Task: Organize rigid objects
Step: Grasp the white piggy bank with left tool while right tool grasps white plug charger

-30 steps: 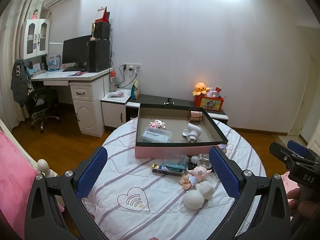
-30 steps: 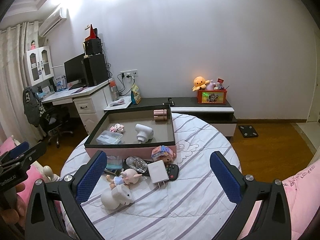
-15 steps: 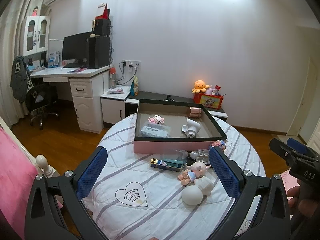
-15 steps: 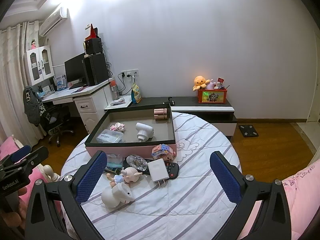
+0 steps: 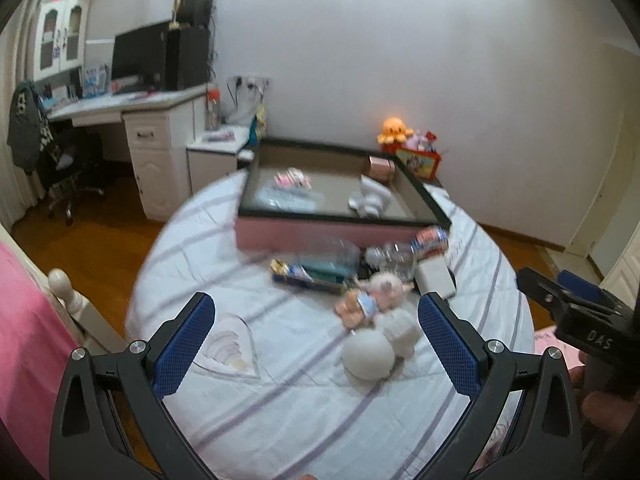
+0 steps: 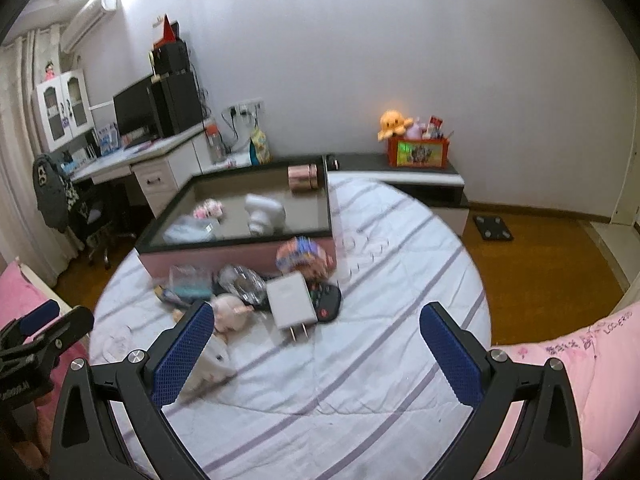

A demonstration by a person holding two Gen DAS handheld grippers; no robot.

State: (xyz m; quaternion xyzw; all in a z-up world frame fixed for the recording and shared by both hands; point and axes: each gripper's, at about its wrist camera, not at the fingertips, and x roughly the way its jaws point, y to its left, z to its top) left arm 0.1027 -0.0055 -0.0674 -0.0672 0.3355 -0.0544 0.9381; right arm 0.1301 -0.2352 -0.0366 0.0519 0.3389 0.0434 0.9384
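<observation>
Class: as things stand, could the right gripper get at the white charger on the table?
Probably yes: the right gripper is open, and the white charger lies just ahead on top of the clutter, with nothing covering it.

From my seat, bare striped tablecloth (image 6: 360, 380) lies open before my right gripper (image 6: 314, 354). Ahead, the white charger (image 6: 291, 299), remote (image 6: 328, 302) and dolls crowd the pink box (image 5: 304, 236) front; everything's blurred, so gaps between them look doubtful.

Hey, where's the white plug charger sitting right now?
In the right wrist view, the white plug charger lies on the round table in front of the pink tray, partly over a black remote, prongs toward the camera.
</observation>
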